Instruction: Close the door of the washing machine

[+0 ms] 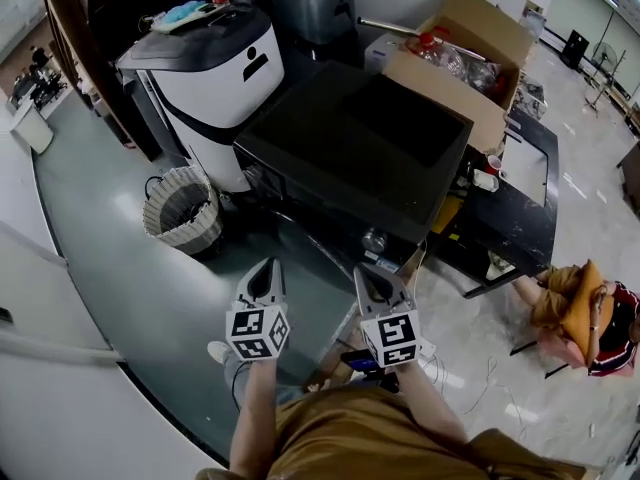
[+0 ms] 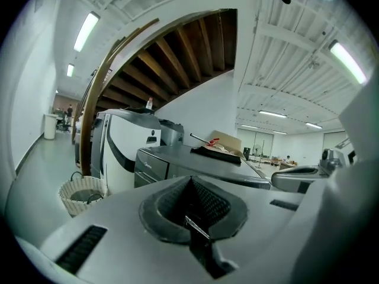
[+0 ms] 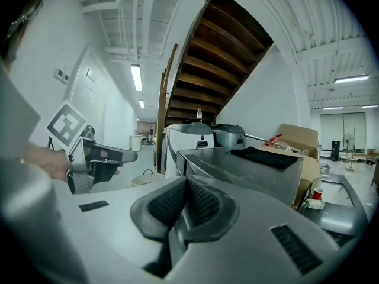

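Down at lower centre, left gripper (image 1: pixel 266 268) and right gripper (image 1: pixel 372 273) are hovering closed, empty; guessing the washing machine (image 1: pixel 340 138) door's rigid, hinged, wanting an edge push.

The washing machine (image 1: pixel 355 148) shows mostly its dark top; its front face, toward 6 o'clock, is too foreshortened and dark to read. At 4 o'clock the edge cuts off a person on the floor (image 1: pixel 572 308).

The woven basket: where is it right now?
In the head view the woven basket stands on the floor at the left, beside the foot of the white machine and left of the dark washing machine.
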The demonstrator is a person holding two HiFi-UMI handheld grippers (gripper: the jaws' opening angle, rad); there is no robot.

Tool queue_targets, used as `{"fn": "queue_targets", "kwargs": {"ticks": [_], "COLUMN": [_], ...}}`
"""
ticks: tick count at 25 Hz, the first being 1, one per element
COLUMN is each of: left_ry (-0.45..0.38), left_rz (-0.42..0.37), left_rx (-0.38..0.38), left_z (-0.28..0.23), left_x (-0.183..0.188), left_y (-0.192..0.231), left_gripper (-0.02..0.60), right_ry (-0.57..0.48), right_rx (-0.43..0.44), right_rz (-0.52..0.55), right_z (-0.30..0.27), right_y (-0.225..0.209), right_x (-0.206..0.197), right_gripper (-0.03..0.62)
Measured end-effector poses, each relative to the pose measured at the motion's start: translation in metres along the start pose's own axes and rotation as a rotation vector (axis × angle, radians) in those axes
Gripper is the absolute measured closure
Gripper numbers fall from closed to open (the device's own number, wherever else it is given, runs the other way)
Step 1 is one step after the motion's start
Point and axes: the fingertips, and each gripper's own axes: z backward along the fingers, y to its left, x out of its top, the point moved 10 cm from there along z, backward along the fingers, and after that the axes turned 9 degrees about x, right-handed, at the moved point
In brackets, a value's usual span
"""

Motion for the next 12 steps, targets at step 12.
{"fn": "queue_targets", "kwargs": {"ticks": [12], "left_ry": [-0.01], "left_rz": [0.025], "left_rx": [0.025], "left_z": [0.016], "left_x": [-0.004], "left_y": [0.025], "left_gripper": [0.557], "right_ry": [0.006], "right_rx": [0.062], "right_rz": [0.026], "right_z": [-0.016], "right_y": [0.027], "right_x": [0.003], "right_gripper": [0.582]}}
